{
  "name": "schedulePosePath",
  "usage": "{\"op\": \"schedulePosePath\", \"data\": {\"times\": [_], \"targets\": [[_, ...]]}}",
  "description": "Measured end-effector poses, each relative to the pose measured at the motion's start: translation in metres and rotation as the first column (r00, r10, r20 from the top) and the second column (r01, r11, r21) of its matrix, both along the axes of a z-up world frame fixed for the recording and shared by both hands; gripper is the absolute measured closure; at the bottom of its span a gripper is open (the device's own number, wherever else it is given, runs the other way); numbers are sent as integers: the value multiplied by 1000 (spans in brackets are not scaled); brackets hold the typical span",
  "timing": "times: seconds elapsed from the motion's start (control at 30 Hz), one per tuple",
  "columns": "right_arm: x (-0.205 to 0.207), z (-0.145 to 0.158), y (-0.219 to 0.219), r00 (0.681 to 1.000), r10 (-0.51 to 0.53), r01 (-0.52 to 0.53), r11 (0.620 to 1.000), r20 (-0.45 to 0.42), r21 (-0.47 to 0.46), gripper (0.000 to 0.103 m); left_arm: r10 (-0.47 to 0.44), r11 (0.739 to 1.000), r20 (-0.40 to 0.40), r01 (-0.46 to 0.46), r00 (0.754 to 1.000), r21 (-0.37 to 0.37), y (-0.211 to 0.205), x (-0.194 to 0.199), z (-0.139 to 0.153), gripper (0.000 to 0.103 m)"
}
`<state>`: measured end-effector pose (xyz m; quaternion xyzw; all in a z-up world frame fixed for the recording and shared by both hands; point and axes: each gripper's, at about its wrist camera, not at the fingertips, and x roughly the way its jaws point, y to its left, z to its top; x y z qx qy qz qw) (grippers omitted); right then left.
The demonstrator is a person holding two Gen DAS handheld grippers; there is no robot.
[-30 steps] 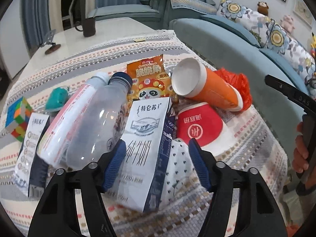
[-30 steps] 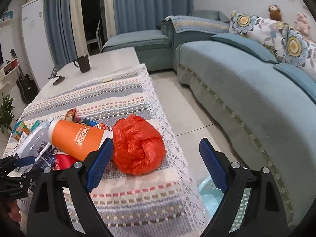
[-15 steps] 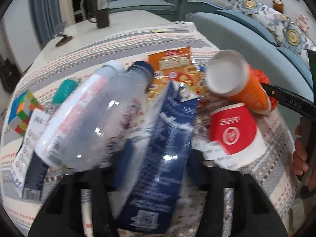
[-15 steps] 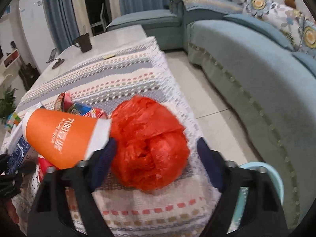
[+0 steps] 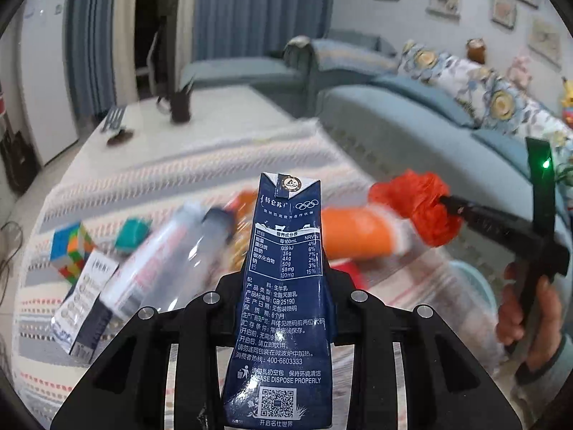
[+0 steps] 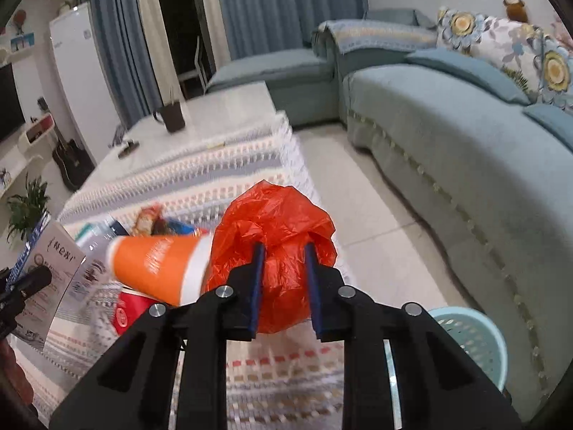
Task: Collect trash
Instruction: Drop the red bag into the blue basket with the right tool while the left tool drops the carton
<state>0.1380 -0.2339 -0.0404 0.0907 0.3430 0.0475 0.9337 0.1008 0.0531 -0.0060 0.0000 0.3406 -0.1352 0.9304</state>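
My left gripper is shut on a dark blue milk carton and holds it upright above the table. My right gripper is shut on a crumpled red plastic bag, lifted off the tablecloth; the bag also shows in the left wrist view. An orange paper cup lies on its side beside the bag. A clear plastic bottle, a red cup and a snack packet lie on the cloth.
A light blue wastebasket stands on the floor at the table's right edge. A Rubik's cube, a teal object and a second carton lie at left. A dark mug stands at the far end. A blue sofa runs along the right.
My left gripper closed on the milk carton and lifted it upright. My right gripper closed on the red bag and raised it off the cloth.
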Motion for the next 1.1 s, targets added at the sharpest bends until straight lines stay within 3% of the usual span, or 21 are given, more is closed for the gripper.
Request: {"op": "schedulePosePath", "data": {"times": [0.23,0.47,0.63,0.87,0.97,1.1], "targets": [[-62,47,-63,989,-96,95,995,112,11,84,-154,987,68,157,986,-35,-79,-26,45,73],[-109,48,-126,968,-208,218,975,142,-54,84,-317,948,52,318,947,-11,-179,-36,46,73],[-123,14,-168,955,-286,291,955,76,-65,84,-409,912,5,409,912,2,-241,-33,22,73],[-124,-61,-208,929,-360,358,933,-92,-36,84,-467,884,-164,464,869,-63,-306,-5,-44,73],[-123,-97,-218,909,-379,379,925,-176,-38,84,-492,869,-228,490,840,-69,-320,1,-74,72],[-122,-123,-219,893,-386,385,922,-232,-50,81,-487,869,-256,494,835,-43,-327,1,-97,72]]}}
